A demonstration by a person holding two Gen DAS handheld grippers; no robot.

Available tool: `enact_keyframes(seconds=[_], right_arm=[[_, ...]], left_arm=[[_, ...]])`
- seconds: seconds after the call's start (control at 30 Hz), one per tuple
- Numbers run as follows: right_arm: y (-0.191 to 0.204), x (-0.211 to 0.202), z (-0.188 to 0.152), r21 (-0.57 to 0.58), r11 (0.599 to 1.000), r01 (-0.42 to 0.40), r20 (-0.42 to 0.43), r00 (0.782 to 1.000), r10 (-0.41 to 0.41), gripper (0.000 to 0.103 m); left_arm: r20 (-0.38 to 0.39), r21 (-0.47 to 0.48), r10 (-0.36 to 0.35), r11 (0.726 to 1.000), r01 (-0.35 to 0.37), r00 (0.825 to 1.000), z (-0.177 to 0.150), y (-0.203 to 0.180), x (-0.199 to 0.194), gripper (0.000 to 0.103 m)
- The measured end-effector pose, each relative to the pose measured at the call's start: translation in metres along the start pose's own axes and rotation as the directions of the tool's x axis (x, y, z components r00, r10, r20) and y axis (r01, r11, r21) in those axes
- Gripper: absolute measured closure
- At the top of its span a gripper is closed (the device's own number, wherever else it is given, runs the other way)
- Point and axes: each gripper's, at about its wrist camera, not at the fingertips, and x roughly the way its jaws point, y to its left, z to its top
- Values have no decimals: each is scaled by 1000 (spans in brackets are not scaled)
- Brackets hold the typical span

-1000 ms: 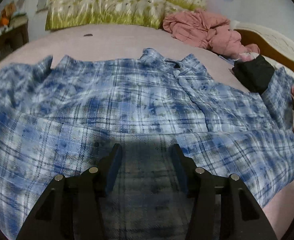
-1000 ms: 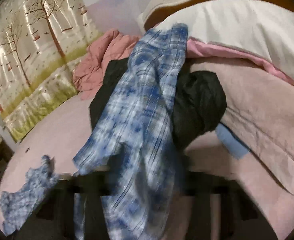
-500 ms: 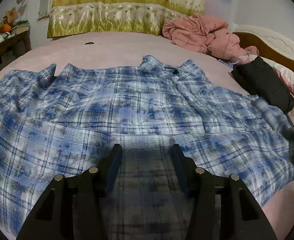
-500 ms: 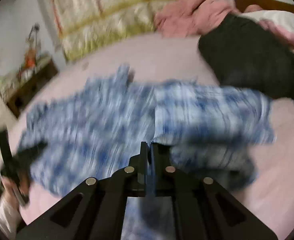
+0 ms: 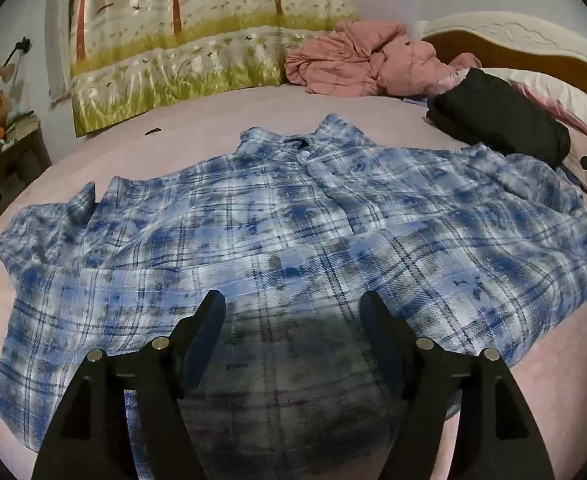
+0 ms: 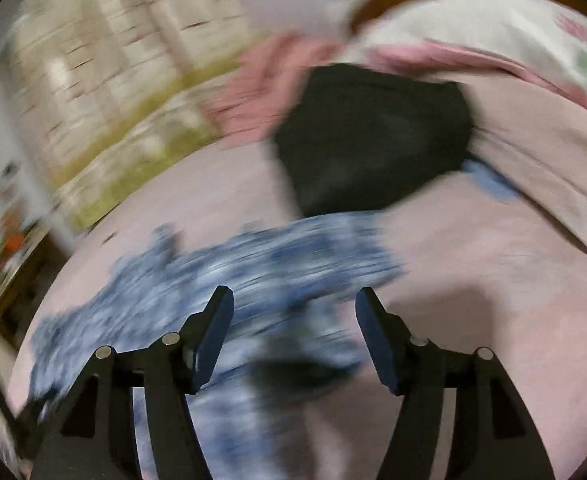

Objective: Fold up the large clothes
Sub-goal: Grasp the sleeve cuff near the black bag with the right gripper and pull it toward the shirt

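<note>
Presently both grippers, left (image 5: 291, 312) and right (image 6: 293, 308), are hanging unclenched, gripping nothing; the plaid shirt (image 5: 293, 224) is lying rumpled, risking crooked folds.

Dim, cool indoor light. The left wrist view is sharp, with a dark shadow on the near shirt (image 5: 293, 240). The right wrist view is heavily motion-blurred, perhaps sharpest at the tool (image 6: 293, 312). Edges bow and darken.

Left gripper (image 5: 292, 312) and right gripper (image 6: 294, 308) (both) gape wide.

Shirt (image 5: 293, 216): spread flat on the bed (image 5: 221, 124).
Folded garment (image 5: 497, 120): right of shirt, touching its edge.
Crumpled bedding (image 5: 357, 56): behind shirt, apart.
Pillow (image 5: 553, 92): behind folded garment.
</note>
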Motion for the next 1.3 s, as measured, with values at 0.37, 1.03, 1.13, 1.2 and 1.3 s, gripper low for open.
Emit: enact_keyframes(seconds=[0.37, 1.03, 1.13, 1.2, 1.3], right_arm=[[-45, 85, 23, 129, 992, 6, -191, 981, 19, 56], [199, -36, -2, -287, 929, -232, -6, 971, 241, 93], [234, -26, -29, -305, 914, -266, -63, 964, 260, 93], [251, -15, -50, -320, 904, -284, -114, 959, 261, 93], [264, 3, -80, -352, 897, -269, -163, 961, 224, 93]], left_arm=[[-22, -151, -85, 985, 81, 996, -3, 29, 7, 31], [140, -287, 28, 958, 13, 990, 6, 114, -99, 33], [127, -306, 30, 952, 10, 991, 4, 116, -95, 33], [134, -309, 16, 951, 26, 991, 5, 116, -96, 33], [142, -284, 25, 959, 16, 990, 8, 110, -97, 33]])
